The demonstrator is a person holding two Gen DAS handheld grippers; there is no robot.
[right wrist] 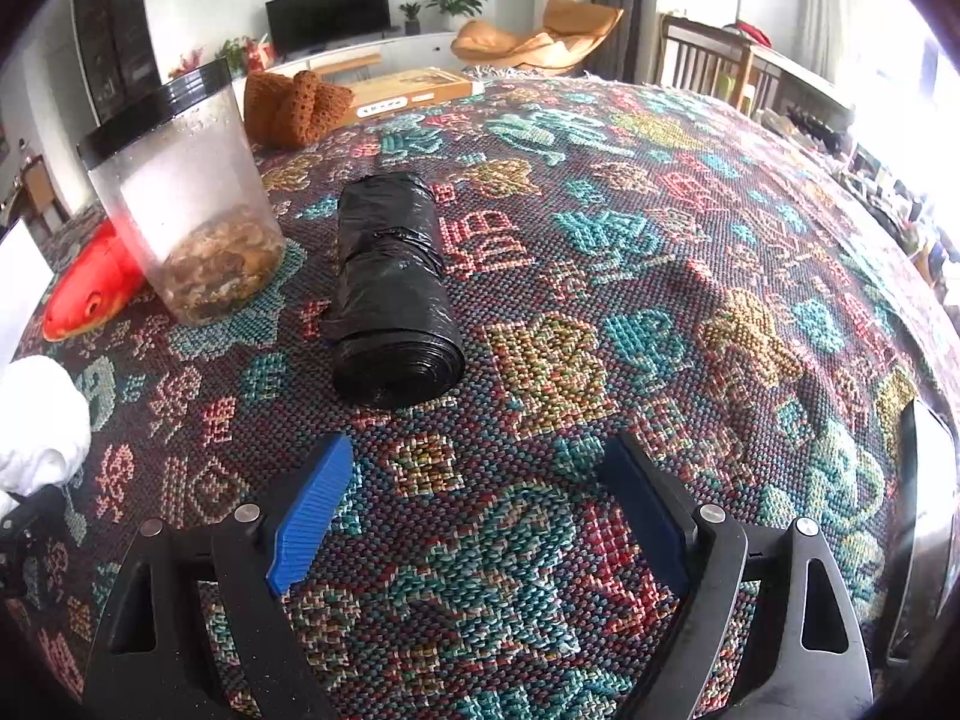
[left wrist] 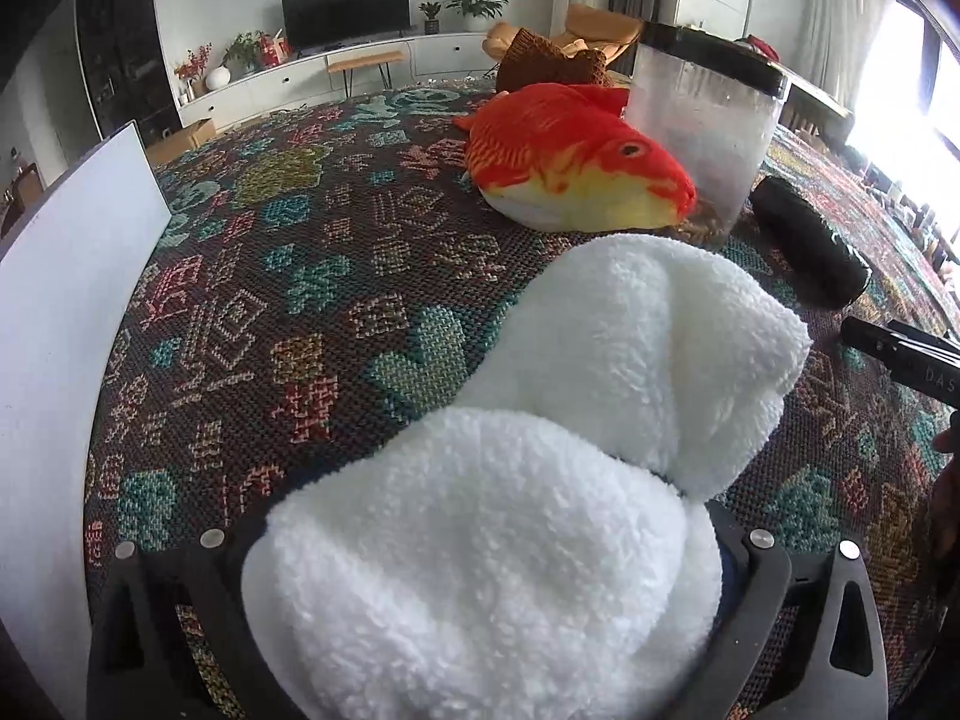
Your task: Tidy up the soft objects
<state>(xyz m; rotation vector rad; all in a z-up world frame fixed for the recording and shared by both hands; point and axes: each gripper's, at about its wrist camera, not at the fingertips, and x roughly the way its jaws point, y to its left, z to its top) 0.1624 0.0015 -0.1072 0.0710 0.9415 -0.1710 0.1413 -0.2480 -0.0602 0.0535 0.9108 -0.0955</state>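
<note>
My left gripper [left wrist: 498, 546] is shut on a fluffy white towel [left wrist: 540, 462] that bulges over its jaws and drapes onto the patterned tablecloth [left wrist: 288, 276]; the towel also shows in the right wrist view [right wrist: 36, 420] at the left edge. An orange plush fish [left wrist: 576, 162] lies beyond it, also seen in the right wrist view [right wrist: 90, 294]. A brown knitted item [right wrist: 294, 105] sits at the far side. My right gripper [right wrist: 474, 504] is open and empty, its blue pads [right wrist: 312, 510] over the cloth, short of a black bag roll [right wrist: 390, 294].
A clear plastic jar with a black lid [right wrist: 186, 210] stands beside the fish, dried bits in its bottom. A white board [left wrist: 60, 330] stands at the left. A flat cardboard box [right wrist: 414, 90] lies at the far edge. A metal rim [right wrist: 927, 516] shows at right.
</note>
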